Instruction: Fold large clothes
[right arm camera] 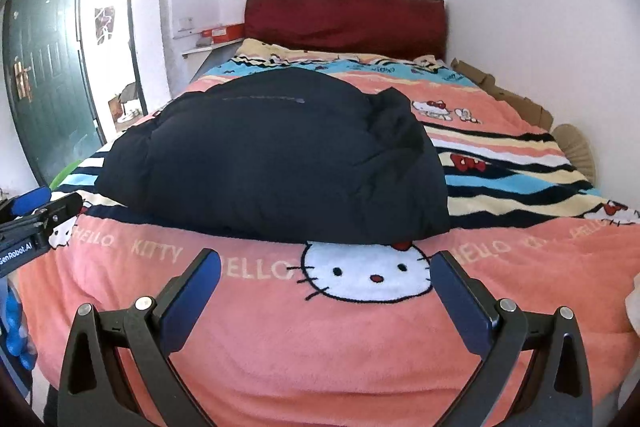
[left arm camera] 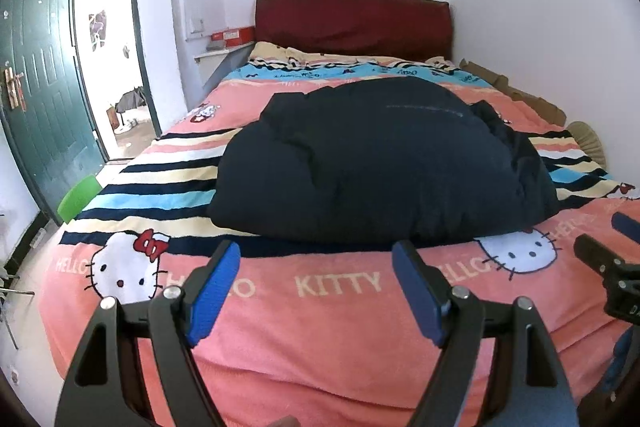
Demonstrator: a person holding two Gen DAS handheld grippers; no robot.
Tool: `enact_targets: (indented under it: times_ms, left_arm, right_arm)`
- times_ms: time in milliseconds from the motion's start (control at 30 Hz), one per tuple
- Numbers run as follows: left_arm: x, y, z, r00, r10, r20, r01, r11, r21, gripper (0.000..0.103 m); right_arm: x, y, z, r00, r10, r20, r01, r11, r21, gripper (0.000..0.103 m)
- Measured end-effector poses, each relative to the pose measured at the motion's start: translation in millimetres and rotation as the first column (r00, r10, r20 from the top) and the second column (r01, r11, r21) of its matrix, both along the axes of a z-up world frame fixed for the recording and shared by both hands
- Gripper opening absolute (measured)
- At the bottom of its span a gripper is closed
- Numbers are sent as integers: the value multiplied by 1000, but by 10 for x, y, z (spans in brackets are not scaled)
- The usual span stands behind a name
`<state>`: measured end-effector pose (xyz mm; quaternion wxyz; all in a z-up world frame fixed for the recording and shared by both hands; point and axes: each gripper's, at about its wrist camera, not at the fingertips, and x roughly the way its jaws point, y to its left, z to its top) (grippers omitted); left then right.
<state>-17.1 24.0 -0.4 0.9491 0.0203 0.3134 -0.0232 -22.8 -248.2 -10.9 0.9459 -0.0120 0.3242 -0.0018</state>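
Observation:
A dark navy padded jacket lies in a thick folded bundle in the middle of the bed. My left gripper hovers just short of the jacket's near edge, open, with only blanket showing between its blue pads. My right gripper is also open and holds nothing, a little back from the bundle's near right corner. Each gripper shows at the edge of the other's view, the right gripper to the right and the left gripper to the left. Neither touches the jacket.
The bed carries a pink Hello Kitty blanket with striped bands and a dark red headboard. Cardboard lines the right wall. A green door stands open at left, and a green object sits by the bed's left edge.

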Motion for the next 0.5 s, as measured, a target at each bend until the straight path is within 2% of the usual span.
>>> enact_targets:
  times_ms: [500]
  left_arm:
    - [-1,-50,-70,1000,8,-7,-8,1000,6,78]
  right_arm:
    - [28,69,-70,1000,15,-2,-15,1000,-27,102]
